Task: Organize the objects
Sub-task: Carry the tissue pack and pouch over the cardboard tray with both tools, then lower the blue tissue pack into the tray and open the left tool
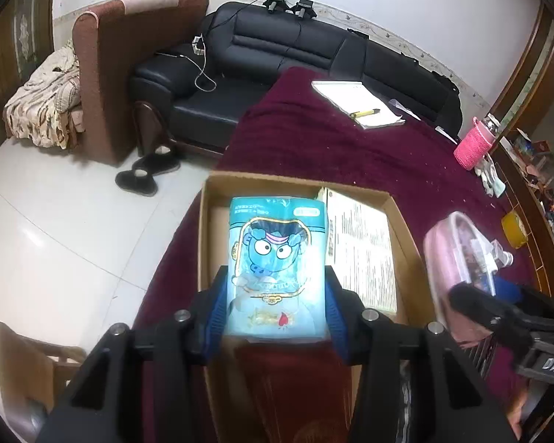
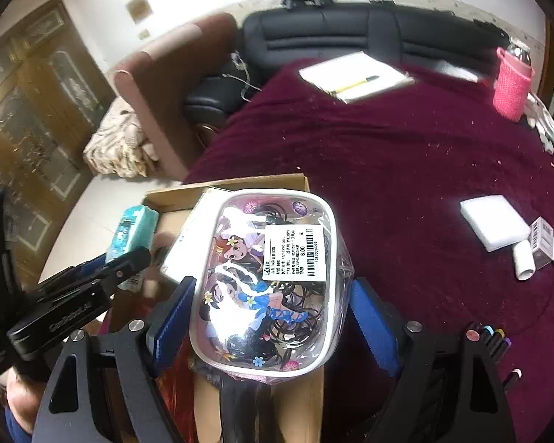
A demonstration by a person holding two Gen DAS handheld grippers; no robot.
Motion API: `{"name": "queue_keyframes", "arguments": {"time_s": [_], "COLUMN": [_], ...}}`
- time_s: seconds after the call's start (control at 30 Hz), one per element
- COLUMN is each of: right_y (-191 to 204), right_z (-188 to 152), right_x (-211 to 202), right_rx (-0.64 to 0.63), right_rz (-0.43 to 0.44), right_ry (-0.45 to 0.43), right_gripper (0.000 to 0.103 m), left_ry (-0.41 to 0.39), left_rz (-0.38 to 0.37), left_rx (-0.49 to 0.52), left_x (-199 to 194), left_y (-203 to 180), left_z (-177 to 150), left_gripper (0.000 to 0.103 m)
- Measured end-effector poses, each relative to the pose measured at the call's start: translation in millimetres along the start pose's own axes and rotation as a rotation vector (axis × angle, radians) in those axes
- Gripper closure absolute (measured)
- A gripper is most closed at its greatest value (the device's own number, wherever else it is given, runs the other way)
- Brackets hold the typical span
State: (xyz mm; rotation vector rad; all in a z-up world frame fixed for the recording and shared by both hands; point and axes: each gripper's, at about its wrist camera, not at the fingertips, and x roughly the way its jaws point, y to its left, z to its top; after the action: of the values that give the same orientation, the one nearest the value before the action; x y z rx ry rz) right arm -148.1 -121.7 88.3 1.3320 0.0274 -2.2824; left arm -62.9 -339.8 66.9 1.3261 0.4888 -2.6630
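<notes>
A light-blue plastic packet printed with a cartoon face [image 1: 277, 258] is clamped between the left gripper's [image 1: 277, 306] blue pads and held over the open brown cardboard box [image 1: 210, 221], apparently for dropping in. Beyond the fingertips, a printed white carton [image 1: 362, 251] lies inside. The clear cartoon-printed pouch of black hair ties [image 2: 266, 280] is gripped by the right gripper [image 2: 269, 313] beside the box.
</notes>
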Motion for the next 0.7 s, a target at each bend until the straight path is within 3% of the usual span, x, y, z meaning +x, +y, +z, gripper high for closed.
{"name": "queue_keyframes", "arguments": {"time_s": [0.23, 0.57, 0.63, 0.7], "right_y": [1.7, -6.5, -7.9, -8.5], "right_z": [7.1, 8.9, 8.5, 7.9], "right_x": [27.2, 41.1, 38.3, 35.6], "right_rx": [0.018, 0.036, 0.034, 0.032], "right_rz": [-0.036, 0.003, 0.014, 0.023], "right_ry": [0.037, 0.068, 0.074, 0.075], "right_gripper": [0.016, 0.014, 0.014, 0.014], "left_ry": [0.020, 0.015, 0.011, 0.008], "left_rz": [0.010, -0.029, -0.034, -0.029], "left_rx": [-0.002, -0.010, -0.010, -0.011], "left_x": [23.5, 20.8, 18.5, 15.2], "left_y": [2.4, 7.0, 7.0, 7.3], "left_z": [3.6, 2.9, 2.7, 2.0], "left_gripper": [0.056, 0.053, 0.050, 0.036]}}
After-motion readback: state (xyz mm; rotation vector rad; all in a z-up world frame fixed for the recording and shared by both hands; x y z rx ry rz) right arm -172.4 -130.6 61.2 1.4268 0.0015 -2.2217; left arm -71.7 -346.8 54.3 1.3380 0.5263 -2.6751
